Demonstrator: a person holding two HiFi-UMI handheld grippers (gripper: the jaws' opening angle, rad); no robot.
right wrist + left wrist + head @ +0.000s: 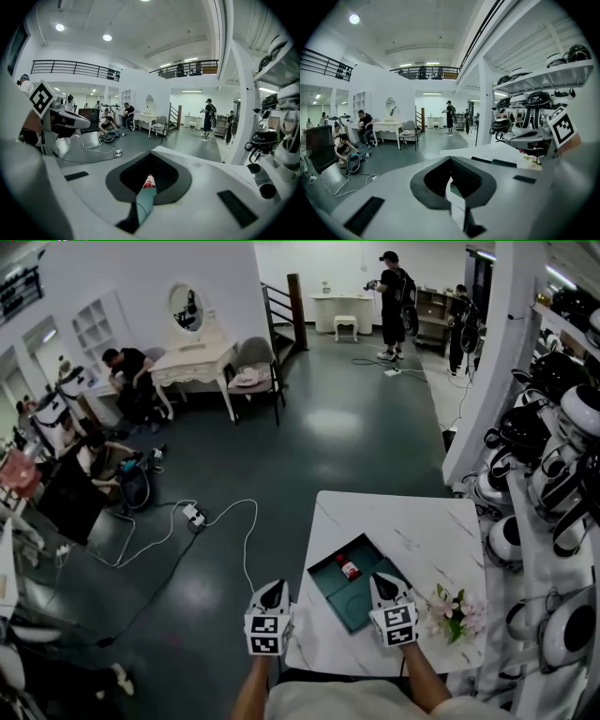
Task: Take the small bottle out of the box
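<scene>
**Bottle in the box, both grippers empty**

Nearest the person, the left gripper hung just off the counter's left edge, over the dark floor. In the left gripper view its 2 fingers were pressed together, leaving only a thin slit, with nothing clamped between them. The right gripper was over the near right part of the teal box. Its fingers were likewise closed on nothing, and the slit between them showed a strip of the box and the red top of the bottle beyond.

The box lay open on the white marbled counter, set at an angle to its edges. The small bottle, with a red label, lay on its side inside the box near the far left wall, apart from both grippers. A bunch of pale pink flowers lay on the counter just right of the right gripper.

To the right ran shelving loaded with black-and-white helmet-like shells. Further out, a white power strip and its cables trailed over the floor. Beyond stood a white dressing table with a chair beside it, and at the far end a person in black.
</scene>
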